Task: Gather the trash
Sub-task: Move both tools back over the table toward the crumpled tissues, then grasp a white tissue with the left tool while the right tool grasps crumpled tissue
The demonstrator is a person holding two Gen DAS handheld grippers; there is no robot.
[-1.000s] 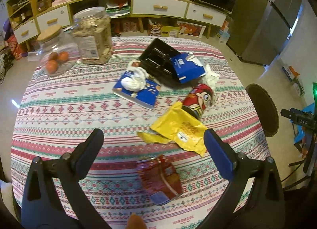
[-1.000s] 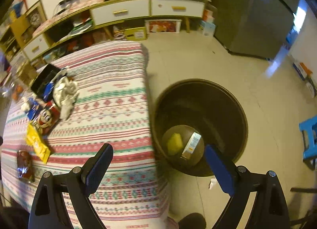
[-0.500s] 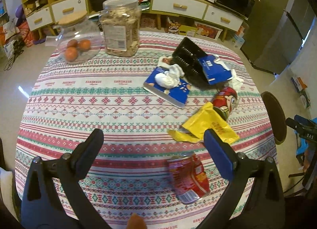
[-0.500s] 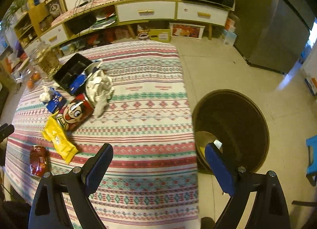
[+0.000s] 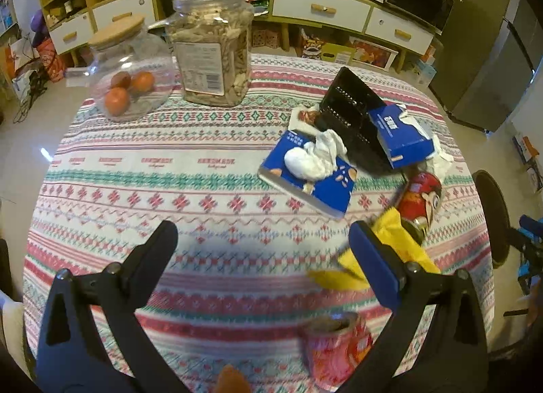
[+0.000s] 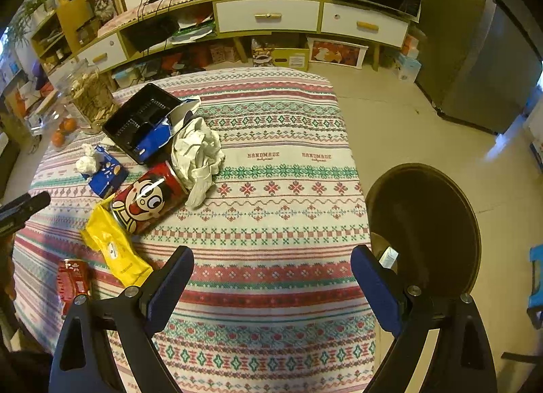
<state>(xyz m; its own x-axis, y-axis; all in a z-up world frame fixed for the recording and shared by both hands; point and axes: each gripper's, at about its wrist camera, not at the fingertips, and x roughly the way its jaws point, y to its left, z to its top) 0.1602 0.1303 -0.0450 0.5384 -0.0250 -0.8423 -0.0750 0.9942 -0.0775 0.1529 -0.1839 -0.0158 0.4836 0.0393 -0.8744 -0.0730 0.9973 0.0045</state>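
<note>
- Both tools are spread wide with nothing between the fingers: the left gripper (image 5: pixel 259 245) hangs over bare tablecloth, and the right gripper (image 6: pixel 271 267) hangs over the table's near edge.
- Some rubbish already lies in the bin (image 6: pixel 437 223), which stands on the floor at 3 o'clock of the table (image 6: pixel 288 162) in the right view; a small carton and something pale show at its bottom, so the job is judged begun, not half done.
- Most trash is left on the cloth: a red crushed can (image 5: pixel 334 345) at 5 o'clock in the left view, a yellow wrapper (image 5: pixel 398 250) at 4 o'clock, and a red cartoon can (image 5: pixel 420 197) touching it.
- Further back lie a blue flat box (image 5: pixel 312 182) with a tissue wad (image 5: pixel 310 155) on it, a black tray (image 5: pixel 353 114), a torn blue carton (image 5: pixel 400 136) and crumpled white paper (image 6: pixel 198 152).
- The two jars at 11 o'clock look like keepers, not trash.
- Against a second ago, the left camera has swung left, so the crushed can sits off to the right rather than between the fingers.
- The right camera has turned from the bin to the table.
</note>
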